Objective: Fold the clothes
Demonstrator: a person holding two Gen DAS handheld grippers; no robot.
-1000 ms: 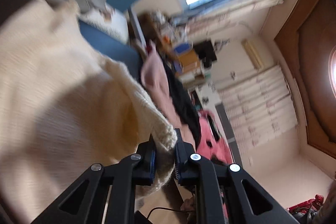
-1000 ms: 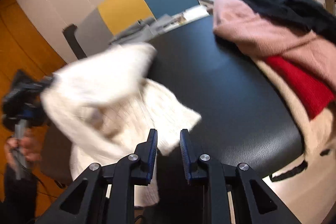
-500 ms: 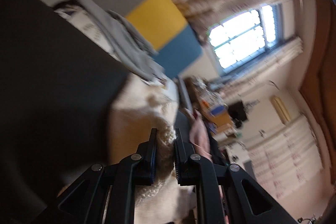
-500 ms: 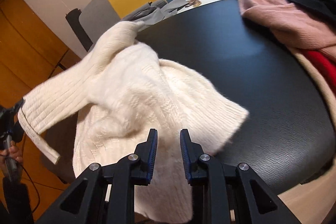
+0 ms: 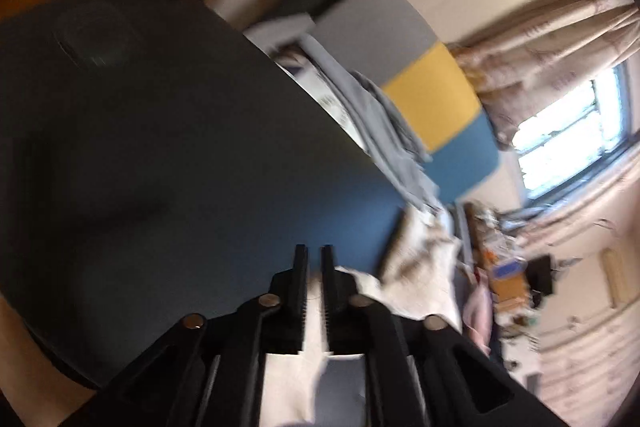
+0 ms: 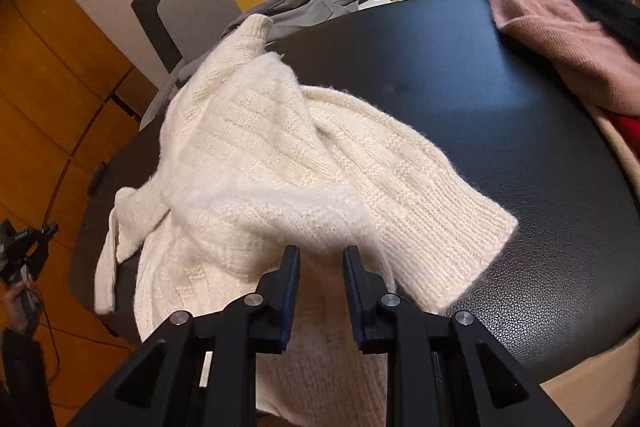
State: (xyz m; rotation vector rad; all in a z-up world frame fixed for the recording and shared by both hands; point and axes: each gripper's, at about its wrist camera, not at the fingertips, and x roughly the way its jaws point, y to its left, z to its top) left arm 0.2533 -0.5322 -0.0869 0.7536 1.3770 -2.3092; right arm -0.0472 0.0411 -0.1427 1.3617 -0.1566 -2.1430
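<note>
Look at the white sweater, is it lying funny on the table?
Yes. The white sweater is bunched in a heap on the black table, not flat. One sleeve droops over the table's edge, and its lower part hangs off the near side. That is crooked for folding.

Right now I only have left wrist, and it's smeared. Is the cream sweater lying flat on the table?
Observer: No. The cream sweater lies bunched on the black table, with part of it draped over the near edge.
Operator: Right gripper on it?
Observer: The right gripper hovers over the heap, jaws apart, nothing pinched between them.
Operator: Other clothes nearby?
Observer: A pink sweater is heaped at the table's far right edge with a black garment beside it, both apart from the cream one.
</note>
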